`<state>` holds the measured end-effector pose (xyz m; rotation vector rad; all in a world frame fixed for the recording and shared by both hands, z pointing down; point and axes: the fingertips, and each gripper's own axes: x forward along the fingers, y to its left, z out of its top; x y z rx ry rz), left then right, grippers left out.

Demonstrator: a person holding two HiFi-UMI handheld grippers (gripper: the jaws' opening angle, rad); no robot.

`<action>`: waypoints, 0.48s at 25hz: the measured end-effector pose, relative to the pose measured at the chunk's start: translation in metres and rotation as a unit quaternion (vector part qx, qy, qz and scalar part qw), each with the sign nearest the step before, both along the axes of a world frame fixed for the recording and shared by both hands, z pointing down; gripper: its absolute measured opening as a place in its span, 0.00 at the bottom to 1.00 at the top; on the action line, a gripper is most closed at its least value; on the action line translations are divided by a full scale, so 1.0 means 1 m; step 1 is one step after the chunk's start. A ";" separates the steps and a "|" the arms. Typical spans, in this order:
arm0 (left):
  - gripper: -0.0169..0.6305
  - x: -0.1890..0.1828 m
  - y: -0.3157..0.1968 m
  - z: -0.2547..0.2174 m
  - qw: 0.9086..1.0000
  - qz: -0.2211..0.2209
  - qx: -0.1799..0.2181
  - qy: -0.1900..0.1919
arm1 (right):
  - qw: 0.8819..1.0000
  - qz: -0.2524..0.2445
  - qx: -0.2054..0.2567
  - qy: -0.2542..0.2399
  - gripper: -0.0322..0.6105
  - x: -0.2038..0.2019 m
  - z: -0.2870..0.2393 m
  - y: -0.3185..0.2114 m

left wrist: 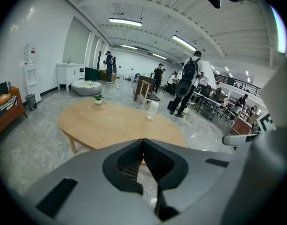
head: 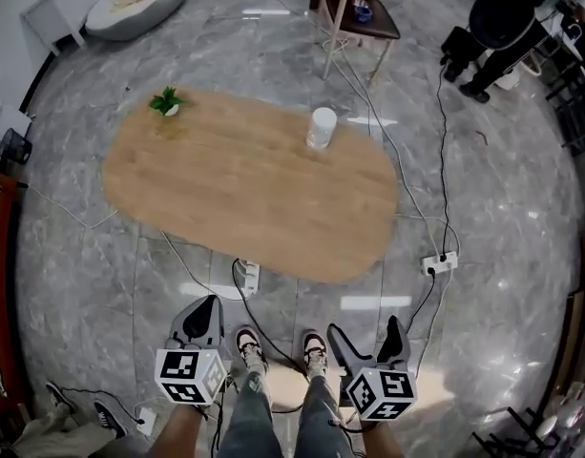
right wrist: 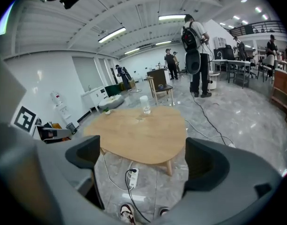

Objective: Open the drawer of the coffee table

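Overhead, coffee table (head: 244, 184) top only; right gripper view, table legs (right wrist: 170, 167)

No words, brand names or numbers could be read anywhere in the room. The only printed marks were black-and-white square code patterns, which carried blocky shapes rather than letters or digits. In the head view they stood on the faces of the white plastic cube (head: 189, 375) fixed to the left gripper (head: 212, 301), and on the matching white cube (head: 381, 392) fixed to the right gripper (head: 365, 327). One of these patterns also showed at the left edge of the right gripper view, and part of another at the right edge of the left gripper view.
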<state>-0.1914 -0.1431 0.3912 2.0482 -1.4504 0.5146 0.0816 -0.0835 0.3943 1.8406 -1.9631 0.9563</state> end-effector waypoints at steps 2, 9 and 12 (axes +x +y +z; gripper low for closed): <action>0.02 0.002 0.002 0.035 1.000 -0.002 -0.011 -0.002 | 1.000 -0.004 -0.013 0.000 0.94 0.003 0.034 0.001; 0.02 0.001 0.017 0.107 0.999 -0.021 -0.041 -0.006 | 0.999 -0.026 -0.028 0.012 0.94 0.014 0.112 -0.004; 0.02 -0.001 0.018 0.126 0.998 -0.027 -0.051 -0.009 | 0.998 -0.039 -0.034 0.025 0.94 0.020 0.137 -0.008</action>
